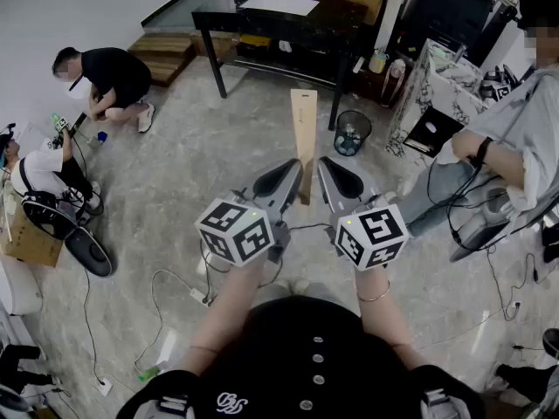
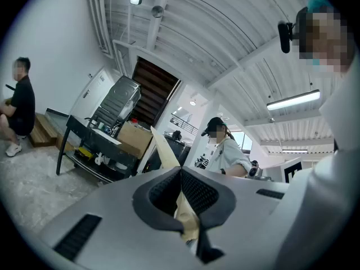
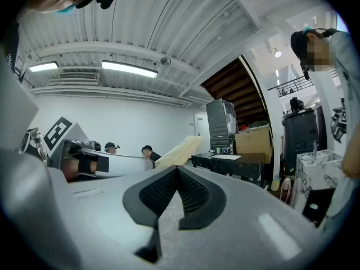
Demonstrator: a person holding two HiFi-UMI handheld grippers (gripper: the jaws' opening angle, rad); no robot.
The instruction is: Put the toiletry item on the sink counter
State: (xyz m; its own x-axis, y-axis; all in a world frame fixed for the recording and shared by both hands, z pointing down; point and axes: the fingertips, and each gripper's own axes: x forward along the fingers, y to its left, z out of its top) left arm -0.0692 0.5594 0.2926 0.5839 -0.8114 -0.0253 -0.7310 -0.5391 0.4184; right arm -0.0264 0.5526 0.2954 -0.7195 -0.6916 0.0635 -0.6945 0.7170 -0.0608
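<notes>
At the far left, a person in a black shirt (image 1: 113, 75) crouches on the pale marbled floor (image 1: 175, 190), and nearer a person in a white top (image 1: 37, 175) sits beside a brown cardboard box (image 1: 24, 238); along the back stands a long black table (image 1: 262, 24) with a white sheet on top; in front of it a tall pale wooden plank (image 1: 304, 138) stands upright on the floor; the left tool (image 1: 290, 177) is held just left of the plank's foot, its grey jaws together at the tips with nothing between them, the plank only showing beyond through the gap lower down; the right tool (image 1: 328, 173) is held just beside it on the plank's other side, its jaws likewise closed tip to tip on nothing, with bare floor showing through the gap; right of the plank a round black mesh bin (image 1: 352, 133) sits on the floor; past it, small pale containers (image 1: 379, 61) stand low down between the black table and the white marble-patterned sink table (image 1: 441, 81); which of them is the toiletry item I cannot tell, and neither tool holds it; at the right edge a person in a grey shirt (image 1: 524, 129) leans beside the sink table
</notes>
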